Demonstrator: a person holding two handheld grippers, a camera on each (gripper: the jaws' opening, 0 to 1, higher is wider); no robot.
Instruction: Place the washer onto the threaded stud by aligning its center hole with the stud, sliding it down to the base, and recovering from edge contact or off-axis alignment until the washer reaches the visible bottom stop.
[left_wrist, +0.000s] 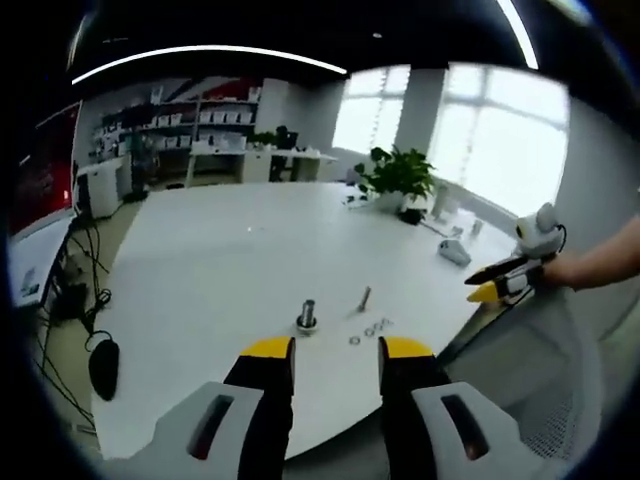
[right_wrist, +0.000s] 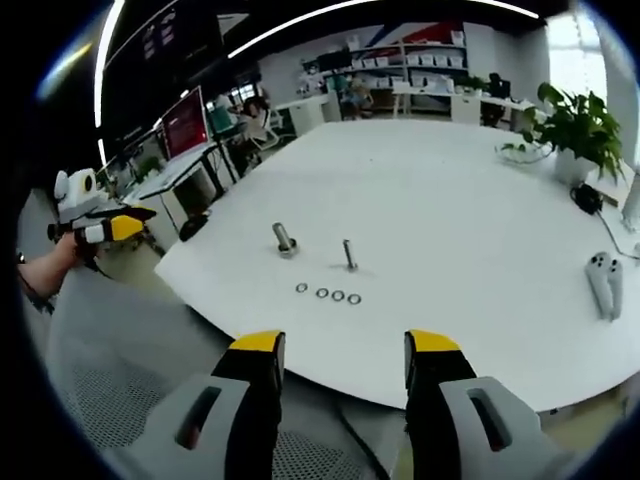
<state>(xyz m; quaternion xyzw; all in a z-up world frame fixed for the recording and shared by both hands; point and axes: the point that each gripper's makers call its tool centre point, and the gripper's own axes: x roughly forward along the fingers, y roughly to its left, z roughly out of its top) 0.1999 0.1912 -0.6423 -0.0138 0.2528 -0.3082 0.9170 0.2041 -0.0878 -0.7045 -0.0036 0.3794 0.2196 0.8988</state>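
The left gripper (left_wrist: 337, 362) has its jaws spread, nothing between them. At 12 o'clock just beyond stands the threaded stud (left_wrist: 307, 316) on the white table (left_wrist: 220, 250), with the washers (left_wrist: 370, 331) at 1 o'clock. The right gripper (right_wrist: 345, 365) is likewise spread and empty; four washers (right_wrist: 327, 293) lie at 12 o'clock, a slim bolt (right_wrist: 349, 254) behind them.

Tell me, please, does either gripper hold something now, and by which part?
Nothing is held. The left gripper and right gripper are both open and empty; the four washers lie on the table near the stud.
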